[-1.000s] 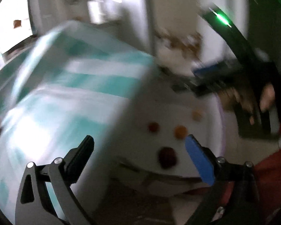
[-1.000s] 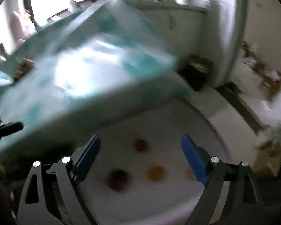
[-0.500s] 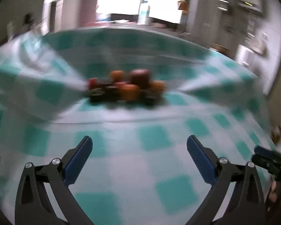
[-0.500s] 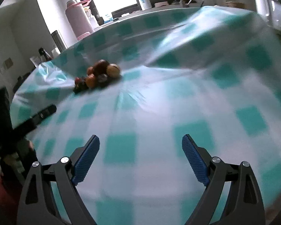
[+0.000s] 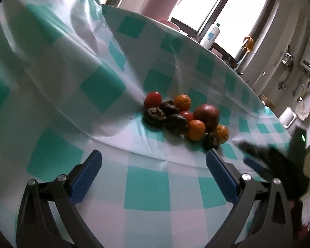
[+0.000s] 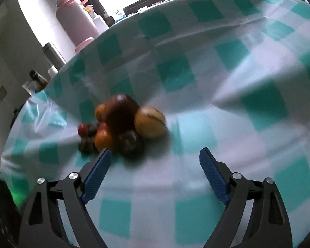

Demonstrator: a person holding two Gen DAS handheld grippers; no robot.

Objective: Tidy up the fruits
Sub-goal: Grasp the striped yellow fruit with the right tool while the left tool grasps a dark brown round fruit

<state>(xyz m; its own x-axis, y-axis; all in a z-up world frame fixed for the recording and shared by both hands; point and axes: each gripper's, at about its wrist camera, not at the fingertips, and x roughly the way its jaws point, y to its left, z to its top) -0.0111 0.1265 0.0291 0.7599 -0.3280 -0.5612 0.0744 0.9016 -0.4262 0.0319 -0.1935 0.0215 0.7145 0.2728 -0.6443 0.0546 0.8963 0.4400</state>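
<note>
Teal-checked tablecloth (image 5: pixel 146 188) covers my desk, fruit pile (image 5: pixel 184 116) heaped mid-cloth. My left hand-held gripper (image 5: pixel 154 172) gapes empty; my right hand-held gripper (image 6: pixel 153 168) is narrowing, nothing between its jaws.

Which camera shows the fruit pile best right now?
The left wrist view. The fruit pile is sharp there, so the red, orange and dark wrinkled pieces can be told apart on the cloth. The right wrist view shows the pile closer but smeared by motion, though it reveals a yellowish fruit.
</note>
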